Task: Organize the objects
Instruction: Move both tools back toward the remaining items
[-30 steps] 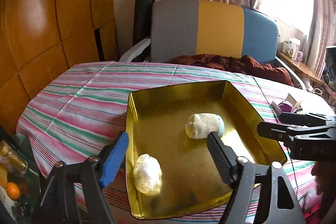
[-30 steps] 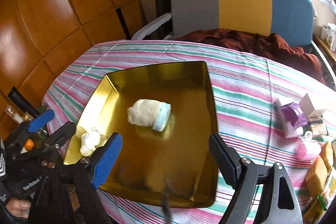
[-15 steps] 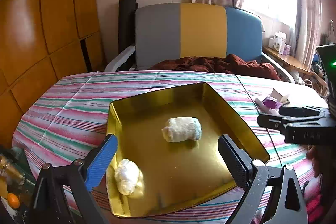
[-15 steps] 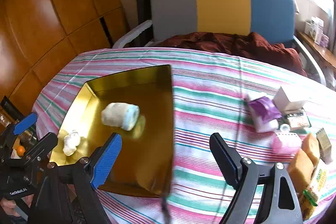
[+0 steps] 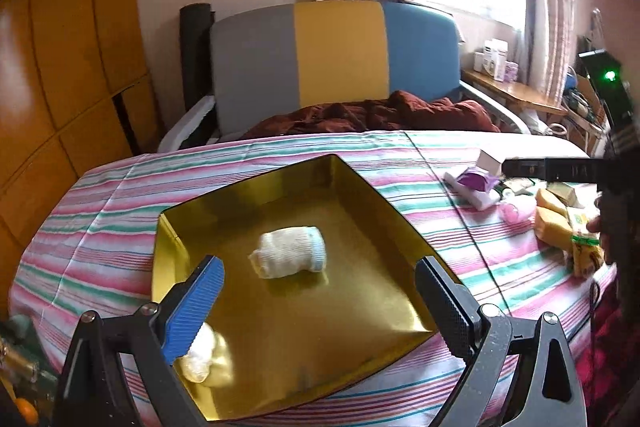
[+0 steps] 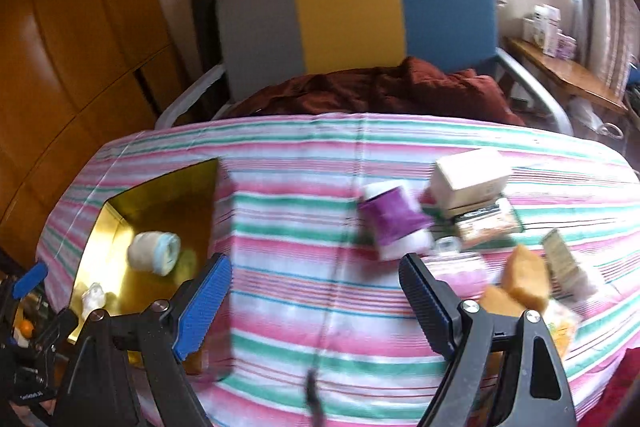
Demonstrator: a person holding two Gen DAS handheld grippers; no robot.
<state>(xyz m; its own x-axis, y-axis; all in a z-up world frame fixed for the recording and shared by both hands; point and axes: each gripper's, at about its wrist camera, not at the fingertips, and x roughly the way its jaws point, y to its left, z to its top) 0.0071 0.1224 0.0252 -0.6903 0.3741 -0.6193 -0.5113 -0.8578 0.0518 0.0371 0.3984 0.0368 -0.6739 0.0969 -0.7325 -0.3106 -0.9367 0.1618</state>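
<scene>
Both jaws open, empty: left gripper (image 5: 318,301) over gold tray (image 5: 384,219) holding rolled sock (image 5: 290,257), right gripper (image 6: 316,301) over striped bench (image 6: 304,187) near purple pack (image 6: 394,221)

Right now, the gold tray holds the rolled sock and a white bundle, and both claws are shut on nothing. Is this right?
Not quite. The gold tray does hold the rolled sock and a white bundle, but both claws are open, not shut: the left claw in the left wrist view, the right claw in the right wrist view.
</scene>
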